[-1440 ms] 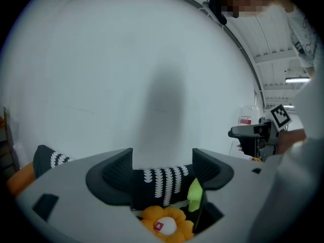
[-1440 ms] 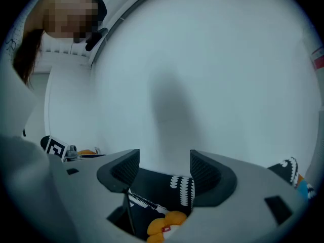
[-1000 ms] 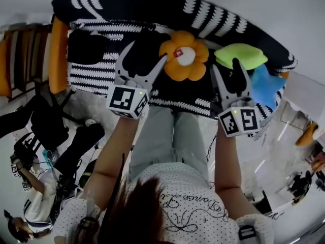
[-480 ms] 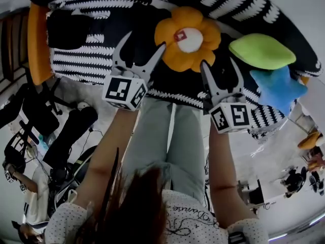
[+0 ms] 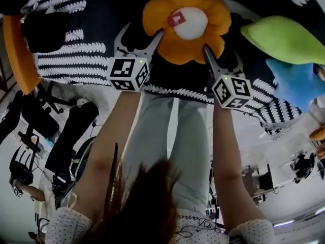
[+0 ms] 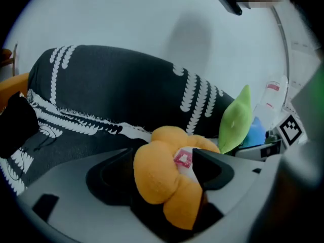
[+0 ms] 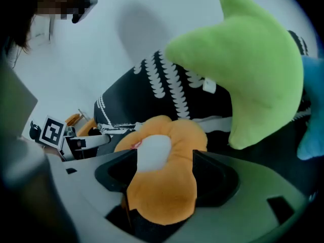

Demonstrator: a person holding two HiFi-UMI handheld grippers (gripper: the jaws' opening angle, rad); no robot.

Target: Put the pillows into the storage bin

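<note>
The orange flower-shaped plush pillow (image 5: 185, 22), with a white round centre and a small red tag (image 5: 176, 19), lay on the black fabric sofa cover with white leaf-like stripes (image 5: 71, 65), at 12 o'clock in the head view. The green leaf-shaped plush pillow (image 5: 284, 39) lay on the same cover at 3 o'clock from the orange pillow, a little apart from it. The blue plush pillow (image 5: 299, 83) was just beside the green one, at its 6 o'clock. The left gripper (image 5: 142, 32) pointed toward 12 o'clock and stood at 8 o'clock of the orange pillow, with one jaw tip at the edge of a petal. In the left gripper view its jaws stood wide apart. An orange petal was in the gap between them, but the jaws were not closed on it. The right gripper (image 5: 221, 52) stood at 5 o'clock of the orange pillow and also pointed toward 12 o'clock. Its jaws had just been opening and stood wide. In the right gripper view a lower petal of the orange pillow filled most of the gap, round in shape and not clamped. In that view the green pillow was at 2 o'clock, above the jaws. A white wall (image 6: 152, 24) rose behind the sofa cover.
</note>
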